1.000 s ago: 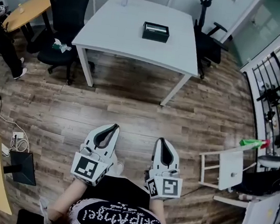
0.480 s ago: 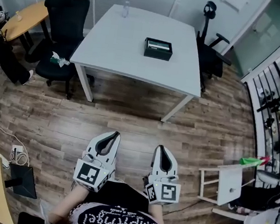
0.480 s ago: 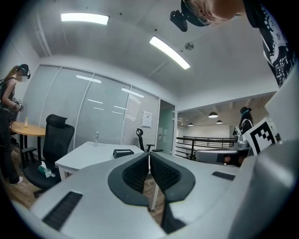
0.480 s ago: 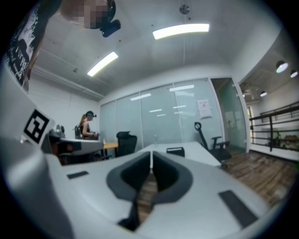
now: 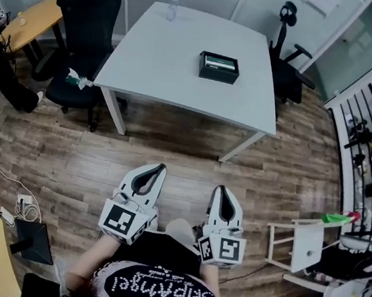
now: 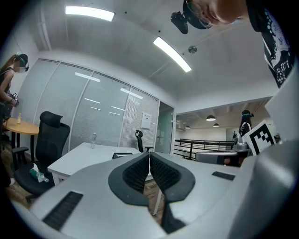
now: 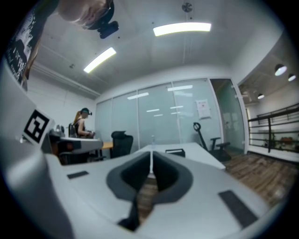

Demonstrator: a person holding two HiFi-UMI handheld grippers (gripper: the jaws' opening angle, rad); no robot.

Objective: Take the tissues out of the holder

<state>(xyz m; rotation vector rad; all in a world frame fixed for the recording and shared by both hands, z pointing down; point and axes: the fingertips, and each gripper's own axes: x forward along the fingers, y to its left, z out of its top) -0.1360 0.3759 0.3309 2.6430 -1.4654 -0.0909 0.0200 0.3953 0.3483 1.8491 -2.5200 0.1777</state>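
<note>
Black holder (image 5: 219, 67), top in head view only

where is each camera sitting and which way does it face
Head view: on the person's head, facing steeply down at the white table and tissue holder; shows left gripper, right gripper, shirt.
Left gripper view: on the left gripper, facing level along its shut fingers toward the table; shirt overhead.
Right gripper view: likewise on the right gripper, fingers shut.
Shared: all see table and tissue holder.

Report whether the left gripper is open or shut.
Shut and empty: the left gripper has its jaw tips touching, with nothing between them.
</note>
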